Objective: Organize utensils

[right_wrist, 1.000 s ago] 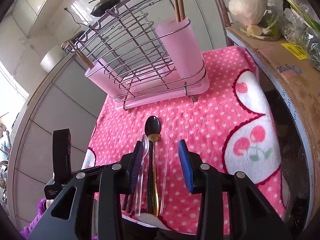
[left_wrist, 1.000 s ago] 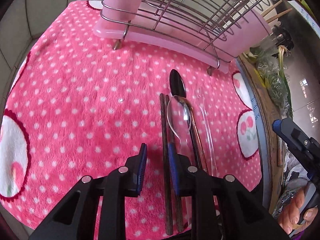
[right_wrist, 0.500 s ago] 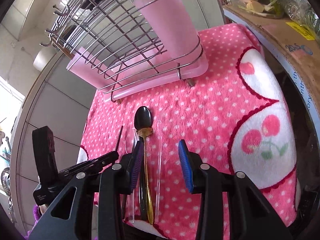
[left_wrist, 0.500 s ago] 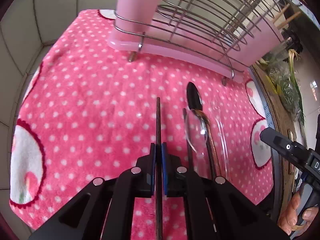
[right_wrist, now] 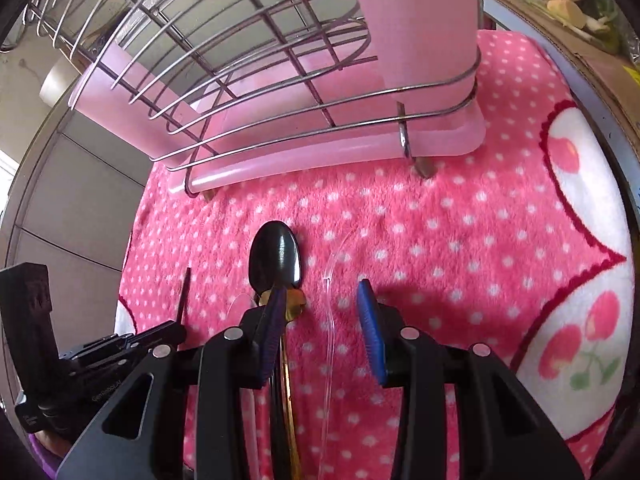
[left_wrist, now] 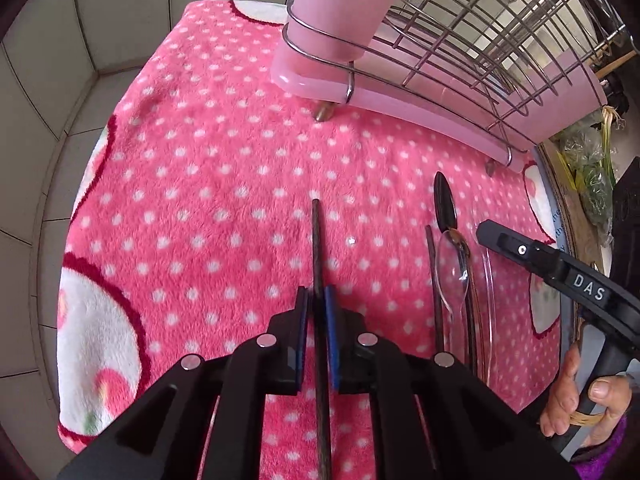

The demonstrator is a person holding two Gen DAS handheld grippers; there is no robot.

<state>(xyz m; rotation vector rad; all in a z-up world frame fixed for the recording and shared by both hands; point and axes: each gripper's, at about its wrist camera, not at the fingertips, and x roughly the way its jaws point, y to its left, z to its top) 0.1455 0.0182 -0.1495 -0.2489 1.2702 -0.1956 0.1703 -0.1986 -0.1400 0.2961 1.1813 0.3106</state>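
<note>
Left gripper (left_wrist: 316,328): blue pads nearly together with a dark chopstick (left_wrist: 318,248) between them; jaws just eased a little wider after clamping; the pads look to be touching the stick but a thin gap shows on the left side; stick runs near to far over the towel (left_wrist: 208,184), tip pointing toward the rack (left_wrist: 460,60)
Right gripper (right_wrist: 322,332): jaws partly open, holding nothing; lowered over the utensil row; left pad over the black spoon's neck, right pad over bare towel; clear handle lies between the pads, not pinched
Black spoon (right_wrist: 276,258): bowl far of the right gripper, gold neck under the left pad; lies on towel
Clear spoon (left_wrist: 452,276): right part of towel in the left view, just beside the black spoon, overlapping its handle
Second chopstick (left_wrist: 434,280): lies left of the clear spoon, well apart from the held one
Clear handle (right_wrist: 330,320): thin transparent strip, right of the black spoon
Rack: wire with pink tray and pink cup, far side of towel, standing on it
Hand (left_wrist: 580,404): right edge of the left view, wrapped around the right gripper's grip; purple sleeve
</note>
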